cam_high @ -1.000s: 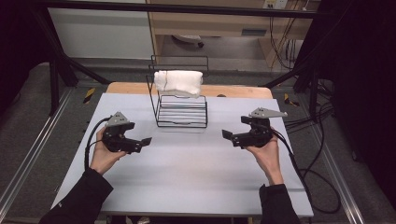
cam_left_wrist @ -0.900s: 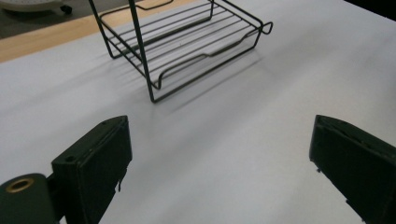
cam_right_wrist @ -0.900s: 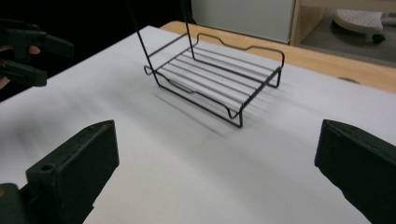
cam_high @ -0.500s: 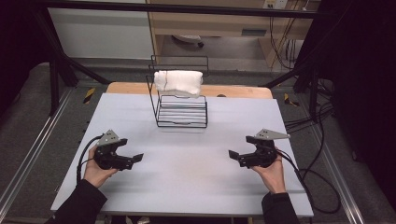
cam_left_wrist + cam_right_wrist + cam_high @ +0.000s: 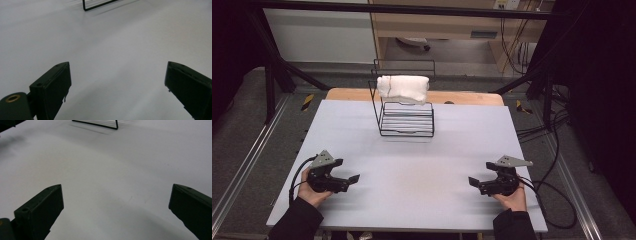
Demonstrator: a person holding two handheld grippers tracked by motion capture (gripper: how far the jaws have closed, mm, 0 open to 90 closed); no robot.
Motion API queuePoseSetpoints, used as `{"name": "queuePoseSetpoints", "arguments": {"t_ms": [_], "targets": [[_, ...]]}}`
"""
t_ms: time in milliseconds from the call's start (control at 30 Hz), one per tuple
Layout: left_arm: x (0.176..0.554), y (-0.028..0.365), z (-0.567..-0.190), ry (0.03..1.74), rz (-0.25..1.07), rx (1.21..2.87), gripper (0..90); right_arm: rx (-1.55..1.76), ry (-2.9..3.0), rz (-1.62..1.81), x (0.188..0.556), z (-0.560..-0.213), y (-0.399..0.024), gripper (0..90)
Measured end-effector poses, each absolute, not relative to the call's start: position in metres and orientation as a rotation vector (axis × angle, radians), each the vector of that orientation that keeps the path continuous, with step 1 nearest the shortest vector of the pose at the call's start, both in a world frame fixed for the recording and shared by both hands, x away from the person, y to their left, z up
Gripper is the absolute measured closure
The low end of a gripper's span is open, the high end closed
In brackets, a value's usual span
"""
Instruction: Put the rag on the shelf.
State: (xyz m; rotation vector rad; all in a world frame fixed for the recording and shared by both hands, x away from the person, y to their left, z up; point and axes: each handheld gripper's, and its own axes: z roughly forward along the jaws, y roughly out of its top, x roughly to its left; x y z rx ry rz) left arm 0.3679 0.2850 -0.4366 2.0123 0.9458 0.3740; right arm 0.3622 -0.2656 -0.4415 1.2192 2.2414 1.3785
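At the near left corner of the pale grey rectangular table top [image 5: 412, 165], the person's left hand [image 5: 309, 192] holds the black two-jaw left gripper [image 5: 354, 179] low over the surface, its jaws spread wide with nothing between them; in the left gripper view [image 5: 116, 85] bare table shows in the gap. A black cable loops from it toward the table's left edge. Nothing stands between this tool and the middle of the table.

At the far middle of the table sits a black wire rack [image 5: 404, 107] with an upright back and a flat slatted base. A white folded cloth [image 5: 403, 86] is draped over the upper part of its back; the base itself lies bare. A corner of the rack's base shows at the top of the left gripper view [image 5: 100, 5] and of the right gripper view [image 5: 100, 125].

At the near right, the right hand [image 5: 512, 197] holds the black right gripper [image 5: 473, 182], pointed toward the left one, well apart from it, jaws likewise wide apart and empty [image 5: 116, 205].

Beyond the grey top a strip of wooden board [image 5: 462, 97] shows. Dark frame bars, grey floor with rails and loose black cables at the right surround the table.
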Motion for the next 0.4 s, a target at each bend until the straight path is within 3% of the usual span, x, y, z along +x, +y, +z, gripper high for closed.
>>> {"name": "queuePoseSetpoints", "arguments": {"t_ms": [400], "targets": [[0.3649, 0.2858, -0.4395, 0.94, 0.374, 2.011, 7.0, 1.224, 2.266, 1.351, 0.3604, -0.447, -0.2682, 0.3]]}}
